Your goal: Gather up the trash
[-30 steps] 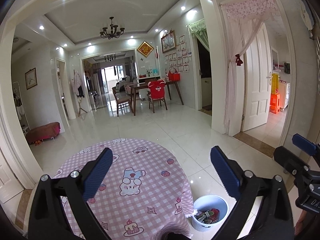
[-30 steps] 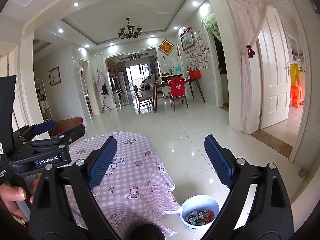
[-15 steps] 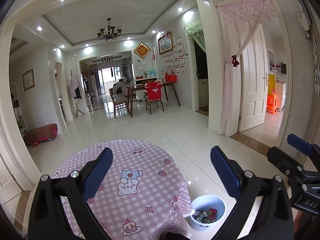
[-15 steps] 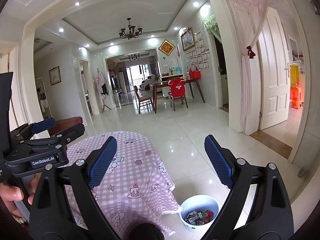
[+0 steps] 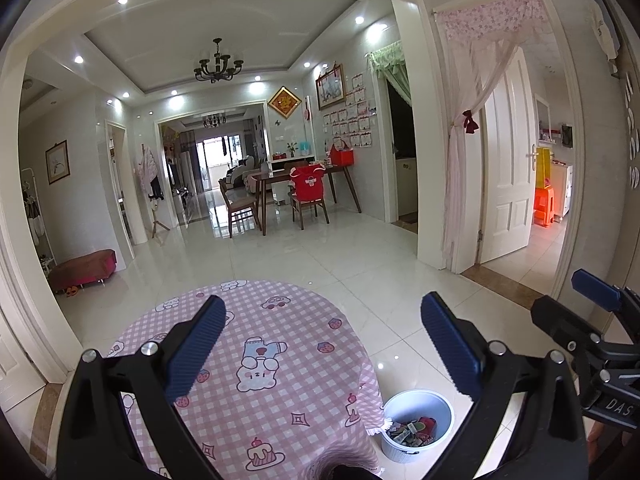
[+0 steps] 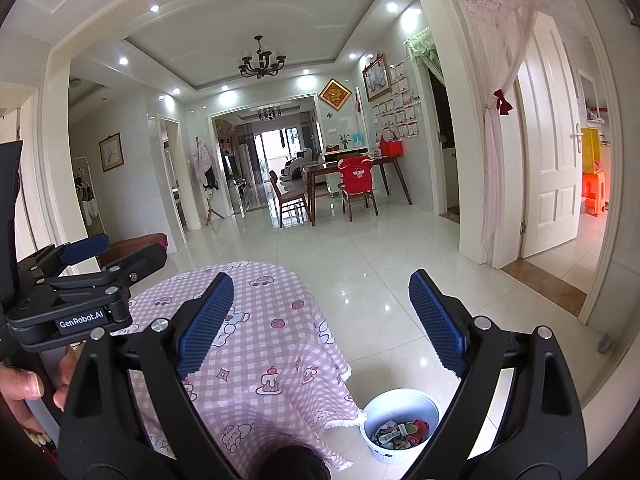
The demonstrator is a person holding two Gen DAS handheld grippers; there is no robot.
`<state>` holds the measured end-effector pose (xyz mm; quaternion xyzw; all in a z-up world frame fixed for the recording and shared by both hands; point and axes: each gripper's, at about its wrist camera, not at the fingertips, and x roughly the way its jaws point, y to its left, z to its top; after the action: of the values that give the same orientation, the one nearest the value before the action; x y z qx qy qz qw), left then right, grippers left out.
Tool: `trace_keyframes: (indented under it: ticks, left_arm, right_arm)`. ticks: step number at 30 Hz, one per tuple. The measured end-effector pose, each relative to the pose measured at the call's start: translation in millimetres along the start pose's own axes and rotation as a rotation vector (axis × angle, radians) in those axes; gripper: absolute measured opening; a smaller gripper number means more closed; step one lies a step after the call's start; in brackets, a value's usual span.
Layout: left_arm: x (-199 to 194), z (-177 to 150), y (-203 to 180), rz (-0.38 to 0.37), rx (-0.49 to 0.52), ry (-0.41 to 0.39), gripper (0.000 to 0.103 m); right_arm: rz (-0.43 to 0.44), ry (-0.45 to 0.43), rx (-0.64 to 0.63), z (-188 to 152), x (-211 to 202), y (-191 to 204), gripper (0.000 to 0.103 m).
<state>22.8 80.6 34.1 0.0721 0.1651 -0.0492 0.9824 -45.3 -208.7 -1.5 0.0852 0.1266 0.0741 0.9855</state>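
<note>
We hold our left gripper (image 5: 322, 344) and right gripper (image 6: 320, 320) spread wide, empty, above the round pink-checked tablecloth (image 5: 256, 364). At lower right, the white plastic waste bin (image 6: 400, 426) holds crumpled colourful wrappers (image 6: 400, 429), just beside the cloth's fringe.

Bright, sharp pics w/ ceiling spotlights (image 5: 123, 0), floor (image 5: 360, 272) glare, fisheye-warped edges.

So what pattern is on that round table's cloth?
The tablecloth is pink-and-white check with cartoon bears, strawberries and cakes; the left wrist view shows it best.
</note>
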Motion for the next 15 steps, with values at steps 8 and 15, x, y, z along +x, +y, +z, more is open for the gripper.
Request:
trace_keyframes:
  ticks: [8,15]
  left_arm:
    - [3,-3,3,0.018,0.004,0.009,0.096]
    - [4,-6,7,0.024,0.000,0.017,0.096]
  right_arm:
    - [0.014,0.004,-0.002,-2,6,1,0.088]
    - [0.022,0.014,0.002,-4,12,5,0.088]
